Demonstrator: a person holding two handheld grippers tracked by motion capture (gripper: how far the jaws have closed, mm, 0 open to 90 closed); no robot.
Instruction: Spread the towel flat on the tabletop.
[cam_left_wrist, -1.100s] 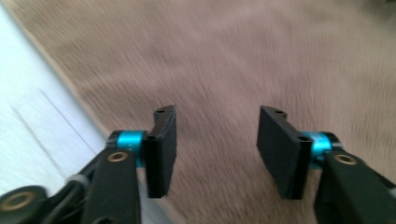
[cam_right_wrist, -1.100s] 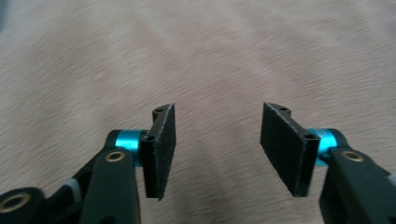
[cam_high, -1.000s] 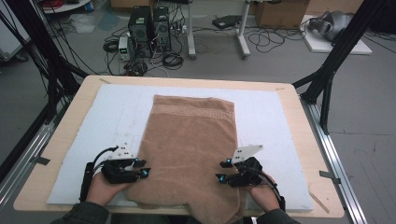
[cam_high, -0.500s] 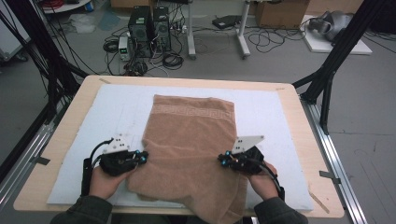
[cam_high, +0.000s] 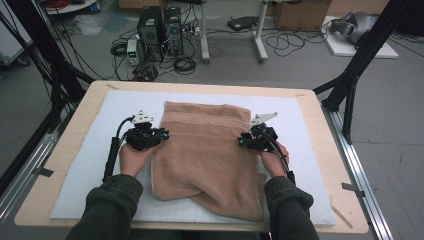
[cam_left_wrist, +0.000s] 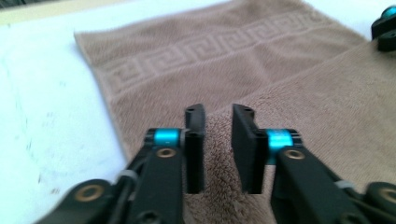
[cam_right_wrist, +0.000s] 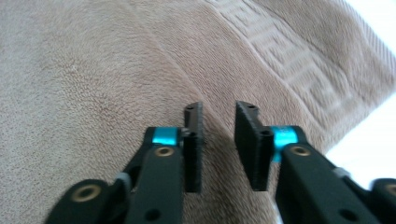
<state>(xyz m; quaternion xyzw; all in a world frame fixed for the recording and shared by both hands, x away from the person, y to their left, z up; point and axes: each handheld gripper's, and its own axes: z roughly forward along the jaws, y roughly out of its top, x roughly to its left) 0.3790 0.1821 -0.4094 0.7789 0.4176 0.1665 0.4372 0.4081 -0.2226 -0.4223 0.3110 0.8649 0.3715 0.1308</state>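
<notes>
**Camera setup on my rig**

High view sits above my side, looking forward and down over the whole table (cam_high: 320, 107) to the floor beyond. Each gripper view rides low on my jaws, super close to the brown towel (cam_left_wrist: 261, 60). All three share its Greek-key border (cam_right_wrist: 299, 60); my left gripper view also catches the right gripper (cam_left_wrist: 385, 28).

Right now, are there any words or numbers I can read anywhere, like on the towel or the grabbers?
None: no words or numbers can be read.
The towel bears only a woven key-pattern band, not letters.
The left gripper and right gripper show blue rings and no labels.
The computer towers on the floor are too small and blurred to read.
</notes>
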